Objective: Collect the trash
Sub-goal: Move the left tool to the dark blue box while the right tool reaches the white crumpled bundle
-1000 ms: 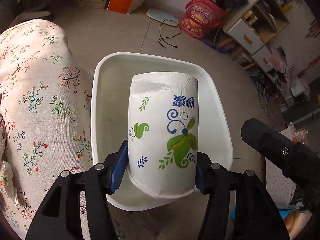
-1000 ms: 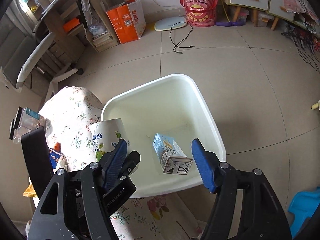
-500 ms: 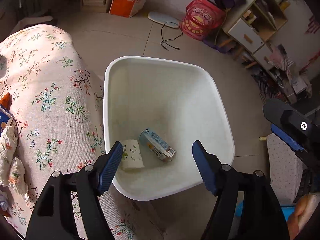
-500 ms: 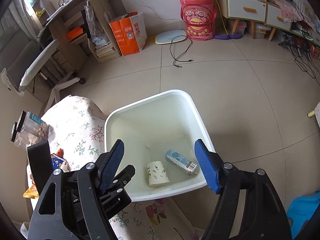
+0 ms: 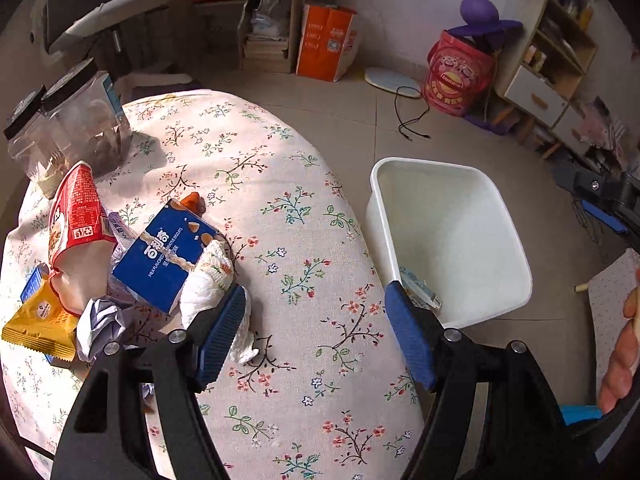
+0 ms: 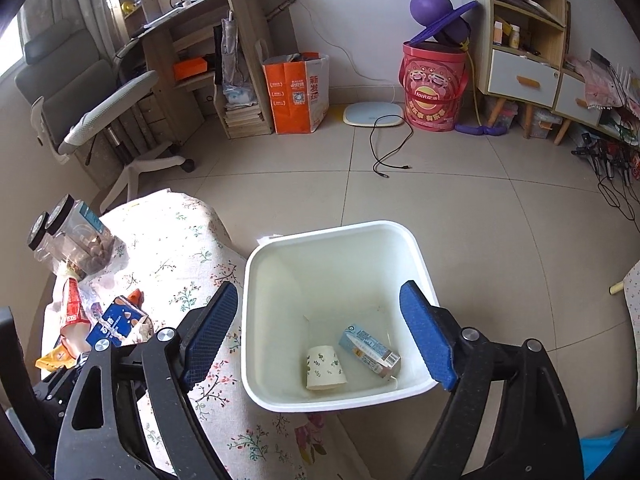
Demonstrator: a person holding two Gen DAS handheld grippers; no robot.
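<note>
- Blue-padded left gripper (image 5: 316, 336) is held spread and empty over the floral table (image 5: 280, 184); right gripper (image 6: 320, 336), jaws just opened wider w/ nothing pinched, is held over the white bin (image 6: 256, 264).
- Paper cup (image 6: 325, 367) & small carton (image 6: 369, 349) are already seen in the bin.
- Rest of trash is piled at table's left edge: blue biscuit box (image 5: 168, 256), red bag (image 5: 76, 212), yellow packet (image 5: 38, 320), crumpled tissue (image 5: 208, 280).
- Risk: pile is overlapped, so neighbours could be dragged off the edge if one item is pulled.
- Risk: soft tissue could be half-pinched & dropped short of the bin.
</note>
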